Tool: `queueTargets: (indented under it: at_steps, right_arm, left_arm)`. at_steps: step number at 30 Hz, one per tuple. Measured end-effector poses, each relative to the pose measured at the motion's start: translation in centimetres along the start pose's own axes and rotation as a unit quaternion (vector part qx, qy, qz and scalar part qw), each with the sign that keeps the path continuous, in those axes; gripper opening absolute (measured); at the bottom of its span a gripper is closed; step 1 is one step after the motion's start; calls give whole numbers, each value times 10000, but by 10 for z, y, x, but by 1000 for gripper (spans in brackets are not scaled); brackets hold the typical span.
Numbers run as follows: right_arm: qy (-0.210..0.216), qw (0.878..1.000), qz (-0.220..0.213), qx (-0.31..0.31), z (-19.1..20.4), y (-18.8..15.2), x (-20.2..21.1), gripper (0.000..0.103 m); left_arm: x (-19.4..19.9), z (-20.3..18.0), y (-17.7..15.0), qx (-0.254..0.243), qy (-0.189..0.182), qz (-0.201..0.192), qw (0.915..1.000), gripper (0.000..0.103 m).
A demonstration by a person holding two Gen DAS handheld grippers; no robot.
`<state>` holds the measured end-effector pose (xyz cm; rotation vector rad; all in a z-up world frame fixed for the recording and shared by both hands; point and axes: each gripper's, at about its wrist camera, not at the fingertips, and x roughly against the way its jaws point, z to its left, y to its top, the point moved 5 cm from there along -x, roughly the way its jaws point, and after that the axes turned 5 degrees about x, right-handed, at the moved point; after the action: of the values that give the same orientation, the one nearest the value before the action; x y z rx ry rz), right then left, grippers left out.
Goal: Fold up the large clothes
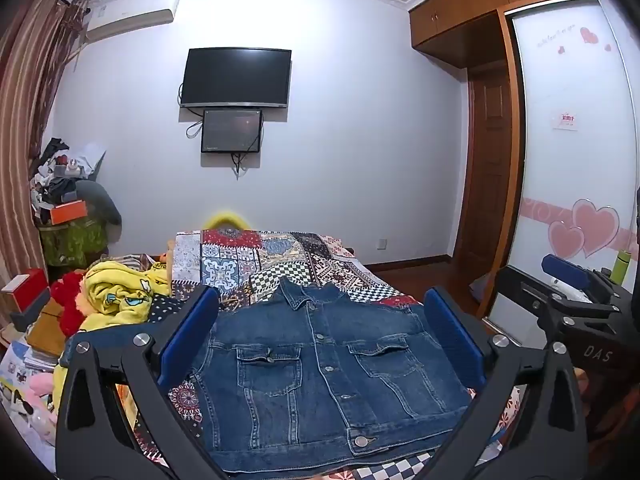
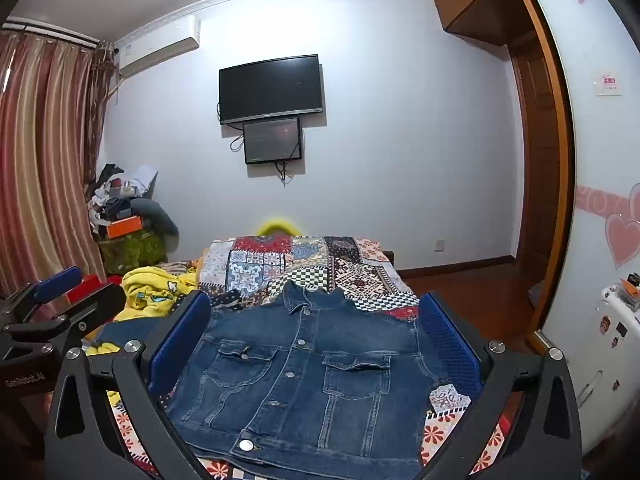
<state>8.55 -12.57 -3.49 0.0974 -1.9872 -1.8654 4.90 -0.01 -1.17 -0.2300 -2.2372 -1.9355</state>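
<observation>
A blue denim jacket lies flat, front up and buttoned, on the patchwork bedspread; its sleeves look tucked under, so it shows as a rectangle. It also shows in the right wrist view. My left gripper hovers open above the jacket's near part, holding nothing. My right gripper is also open and empty above the jacket. The right gripper shows at the right edge of the left wrist view, and the left gripper at the left edge of the right wrist view.
A yellow cartoon blanket and a red cloth are heaped on the bed's left. Boxes and clutter stand by the curtain. A wardrobe with heart stickers is on the right. Two screens hang on the far wall.
</observation>
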Motion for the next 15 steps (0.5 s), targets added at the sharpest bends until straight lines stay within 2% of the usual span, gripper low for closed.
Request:
queueTargets:
  at_steps: [3,4,15]
  right_arm:
    - [-7,10000,-10,7,1,0,0,103]
    - [-10,10000,-4,16,1,0,-1,103]
    - [-7,10000,29,18,3,-1,-2,103]
  left_arm:
    - [0,-1,-1,47,-81,62,9999,103]
    - [-3,10,0,262,-143,119,9995,103]
    - [-5,7,-6,66,-57,113,9999,103]
